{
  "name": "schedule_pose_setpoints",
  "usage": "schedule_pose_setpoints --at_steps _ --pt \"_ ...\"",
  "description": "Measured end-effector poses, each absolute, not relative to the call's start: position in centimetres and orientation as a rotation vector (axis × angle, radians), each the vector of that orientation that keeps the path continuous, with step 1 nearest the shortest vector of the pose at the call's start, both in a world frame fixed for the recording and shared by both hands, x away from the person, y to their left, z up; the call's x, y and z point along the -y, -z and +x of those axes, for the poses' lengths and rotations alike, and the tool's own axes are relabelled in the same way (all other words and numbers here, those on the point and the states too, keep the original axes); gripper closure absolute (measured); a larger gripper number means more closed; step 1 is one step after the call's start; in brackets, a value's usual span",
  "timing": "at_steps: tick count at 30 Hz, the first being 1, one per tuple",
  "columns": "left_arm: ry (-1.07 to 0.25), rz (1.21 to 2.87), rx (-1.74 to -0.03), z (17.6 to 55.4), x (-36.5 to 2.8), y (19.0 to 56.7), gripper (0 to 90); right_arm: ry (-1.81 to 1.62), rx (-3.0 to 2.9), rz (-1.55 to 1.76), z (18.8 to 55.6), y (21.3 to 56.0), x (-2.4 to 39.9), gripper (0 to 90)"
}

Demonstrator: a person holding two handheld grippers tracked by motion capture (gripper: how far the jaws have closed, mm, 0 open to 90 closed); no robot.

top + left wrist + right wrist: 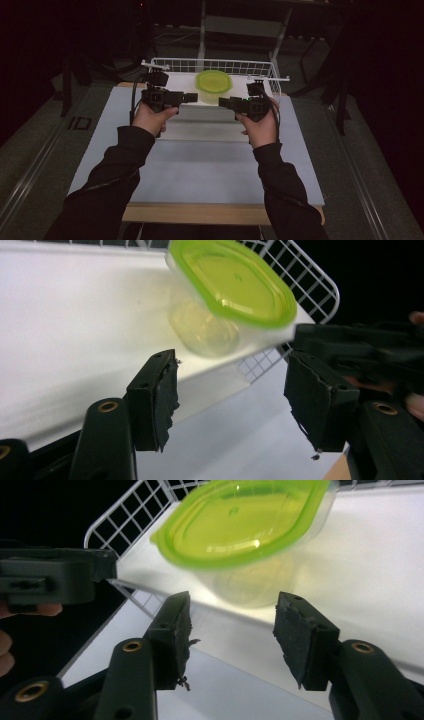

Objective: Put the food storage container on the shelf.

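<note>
- Where the high view looks down the white tabletop (200,165), a clear container (214,90) with a green lid (213,80) stands on a white board inside a white wire basket (220,65) at the far end.
- The left gripper (194,97), held in the person's left hand (150,117), points inward toward the container from its left; its fingers (157,395) stand apart with nothing between them.
- The right gripper (222,103), held in the right hand (260,127), points inward from the right; its fingers (175,630) are likewise apart and empty.
- In the left gripper view the container (215,320) lies beyond the fingertips, untouched, with the basket's mesh (300,270) behind it.
- In the right gripper view the green lid (240,520) sits above and just beyond the fingers, and the other gripper (50,580) shows at left.
- Both grippers are near the container's front, one at either side, apart from each other.
</note>
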State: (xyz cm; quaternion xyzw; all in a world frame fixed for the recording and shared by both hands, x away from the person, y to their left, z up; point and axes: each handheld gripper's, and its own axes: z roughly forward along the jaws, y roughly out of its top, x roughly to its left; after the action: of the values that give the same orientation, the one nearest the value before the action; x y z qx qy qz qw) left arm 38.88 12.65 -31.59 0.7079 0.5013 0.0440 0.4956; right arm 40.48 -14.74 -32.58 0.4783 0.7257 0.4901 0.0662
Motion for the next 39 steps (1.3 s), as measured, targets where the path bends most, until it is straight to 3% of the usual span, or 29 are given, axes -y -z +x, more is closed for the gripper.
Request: schedule_pose_setpoints --at_steps 4,9,12,21,23,32,39 --pt "-0.122 1.709 -1.167 37.5 -13.0 32.8 39.1 -1.472 -2.214 1.410 40.3 33.7 14.2 55.3" --pt "-0.151 1.767 -1.095 35.8 -13.0 34.4 28.3 -1.399 -2.209 1.358 40.0 33.8 13.3 84.8" --pt "-0.100 1.771 -1.045 35.1 -13.4 35.5 24.2 -1.367 -2.229 1.355 40.1 33.8 12.8 90.0" --pt "-0.097 1.731 -1.024 33.1 -14.7 39.2 14.5 -1.353 -2.221 1.371 41.2 34.3 11.8 89.2" --pt "-0.102 1.731 -0.995 32.7 -15.0 40.2 2.5 -1.367 -2.212 1.392 41.6 34.5 11.8 87.8" --pt "-0.139 1.771 -0.990 31.2 -15.6 43.6 2.4 -1.361 -2.183 1.426 42.6 34.9 11.8 86.6" --pt "-0.175 1.821 -0.939 30.5 -14.8 44.2 2.5 -1.383 -2.159 1.462 43.6 34.6 12.2 85.8"
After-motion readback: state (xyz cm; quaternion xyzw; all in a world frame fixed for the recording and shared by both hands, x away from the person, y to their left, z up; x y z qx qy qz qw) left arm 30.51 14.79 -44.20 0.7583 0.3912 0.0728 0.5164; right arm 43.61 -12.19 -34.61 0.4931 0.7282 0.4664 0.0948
